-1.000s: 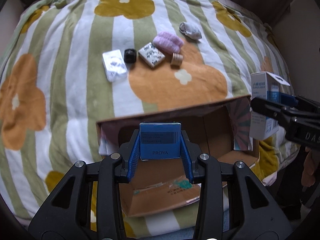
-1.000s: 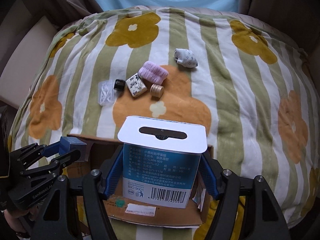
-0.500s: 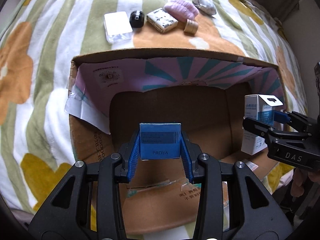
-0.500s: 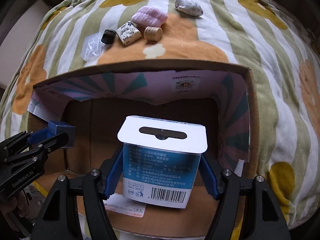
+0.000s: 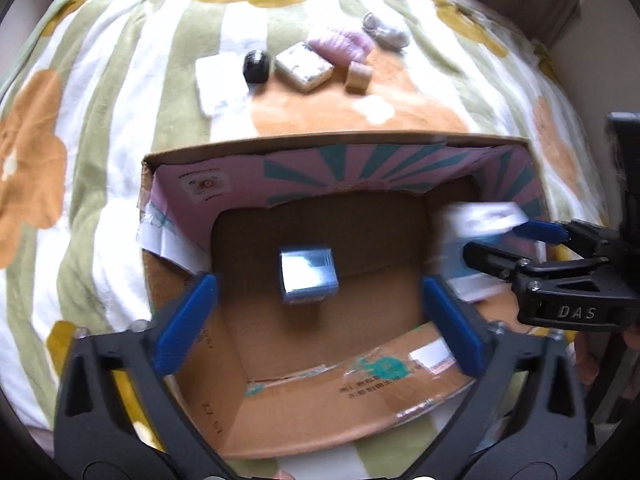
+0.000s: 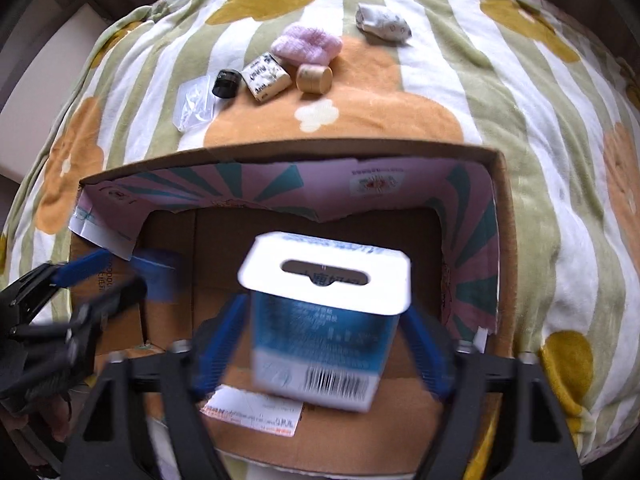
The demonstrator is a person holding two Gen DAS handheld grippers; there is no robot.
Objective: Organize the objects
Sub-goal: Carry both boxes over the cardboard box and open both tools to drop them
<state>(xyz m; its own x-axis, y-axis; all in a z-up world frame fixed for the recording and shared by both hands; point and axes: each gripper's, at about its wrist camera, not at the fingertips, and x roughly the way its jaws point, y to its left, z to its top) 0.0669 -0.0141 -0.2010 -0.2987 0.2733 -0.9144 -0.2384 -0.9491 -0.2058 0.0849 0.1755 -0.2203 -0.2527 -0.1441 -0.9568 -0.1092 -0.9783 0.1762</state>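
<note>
An open cardboard box [image 5: 336,138] [image 6: 288,152] lies on the flowered blanket. My left gripper [image 5: 318,316] is open above it; the small blue box [image 5: 308,274] is free between the fingers, blurred, inside the cardboard box. My right gripper [image 6: 320,344] is open; the white-and-blue carton [image 6: 324,316] sits blurred between its spread fingers, over the box floor. The right gripper also shows in the left wrist view [image 5: 516,246], with the carton [image 5: 480,220] at the box's right side. The left gripper shows in the right wrist view [image 6: 80,280].
Beyond the box lie a clear packet [image 6: 192,102], a black jar [image 6: 226,82], a patterned white pack [image 6: 266,76], a tan cap [image 6: 314,78], a pink cloth [image 6: 306,46] and a grey rolled cloth [image 6: 384,24]. A label [image 6: 252,408] lies on the box's near flap.
Both grippers have opened and let go of their boxes. The blue box and the carton drop into the cardboard box, blurred.
</note>
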